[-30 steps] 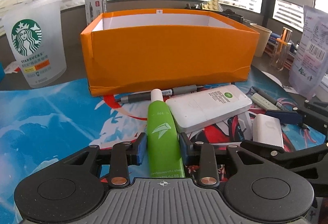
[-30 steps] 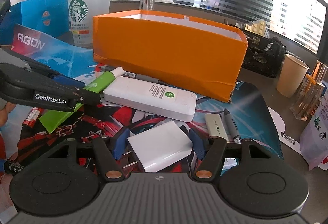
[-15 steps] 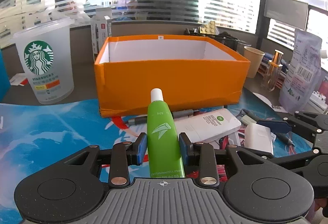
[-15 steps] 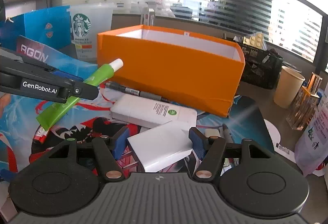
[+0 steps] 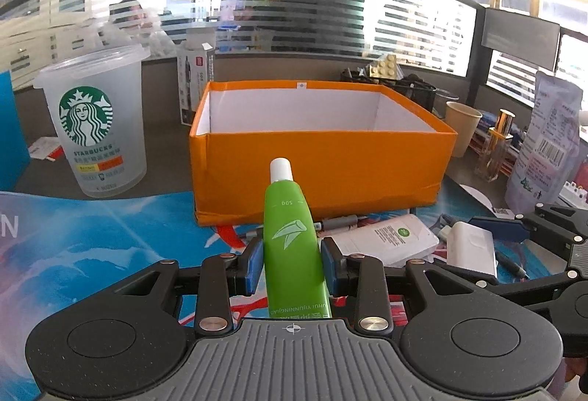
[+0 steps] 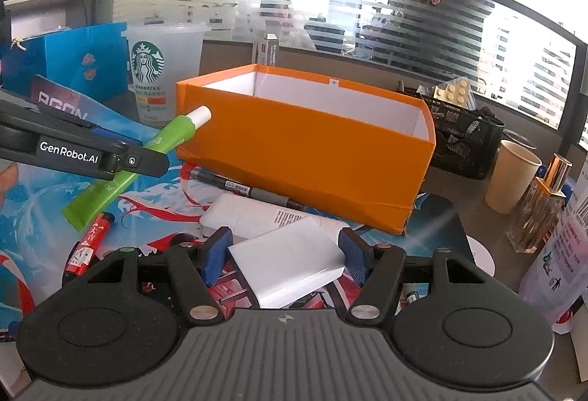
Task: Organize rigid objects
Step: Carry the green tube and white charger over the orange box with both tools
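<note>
Nothing yet inside the open orange cardboard box; left tool clamped on green plastic tube, right tool gripping white rectangular charger block; pens and white power bank left on the bench.

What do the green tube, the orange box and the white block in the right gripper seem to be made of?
Green tube: probably soft plastic, satin sheen, flat crimped end, white cap. Orange box: likely cardboard, matte orange paper wrap creased at corners, white inside. White block: apparently hard plastic, smooth matte, metal prongs.
</note>
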Motion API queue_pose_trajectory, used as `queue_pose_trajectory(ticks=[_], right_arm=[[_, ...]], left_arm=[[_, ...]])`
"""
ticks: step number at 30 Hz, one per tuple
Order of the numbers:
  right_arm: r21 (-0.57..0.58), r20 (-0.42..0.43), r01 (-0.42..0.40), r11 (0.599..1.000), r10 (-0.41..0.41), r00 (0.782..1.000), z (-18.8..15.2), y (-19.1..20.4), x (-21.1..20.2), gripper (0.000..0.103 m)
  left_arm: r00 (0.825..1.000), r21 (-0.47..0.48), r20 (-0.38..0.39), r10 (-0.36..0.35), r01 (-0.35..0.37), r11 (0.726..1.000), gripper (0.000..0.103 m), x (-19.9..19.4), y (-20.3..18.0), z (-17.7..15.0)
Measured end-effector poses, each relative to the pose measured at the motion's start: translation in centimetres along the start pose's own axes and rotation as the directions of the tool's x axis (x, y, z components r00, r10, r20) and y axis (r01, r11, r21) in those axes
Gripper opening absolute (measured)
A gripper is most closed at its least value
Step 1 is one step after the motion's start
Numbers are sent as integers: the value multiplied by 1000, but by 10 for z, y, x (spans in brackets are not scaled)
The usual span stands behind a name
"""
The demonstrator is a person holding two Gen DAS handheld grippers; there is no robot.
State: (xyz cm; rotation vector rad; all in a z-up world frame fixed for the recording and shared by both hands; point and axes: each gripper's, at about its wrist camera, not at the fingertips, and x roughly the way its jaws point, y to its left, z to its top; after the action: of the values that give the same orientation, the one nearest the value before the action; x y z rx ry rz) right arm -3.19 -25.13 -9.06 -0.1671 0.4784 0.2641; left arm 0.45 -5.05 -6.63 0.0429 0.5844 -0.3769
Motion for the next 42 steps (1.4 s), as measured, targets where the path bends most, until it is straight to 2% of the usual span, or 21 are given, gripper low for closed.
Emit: queue_pose_trajectory(ticks=[26,42], right_arm=[[-40,73,7,999,-4,997,39,3,0,61],[-11,132,8,1000,-7,991,68,-16,12,61]], left_arm=[[998,2,59,-2,2,1000,32,-12,5,33],[995,-10,93,-21,22,1000,32,-3,4,70]])
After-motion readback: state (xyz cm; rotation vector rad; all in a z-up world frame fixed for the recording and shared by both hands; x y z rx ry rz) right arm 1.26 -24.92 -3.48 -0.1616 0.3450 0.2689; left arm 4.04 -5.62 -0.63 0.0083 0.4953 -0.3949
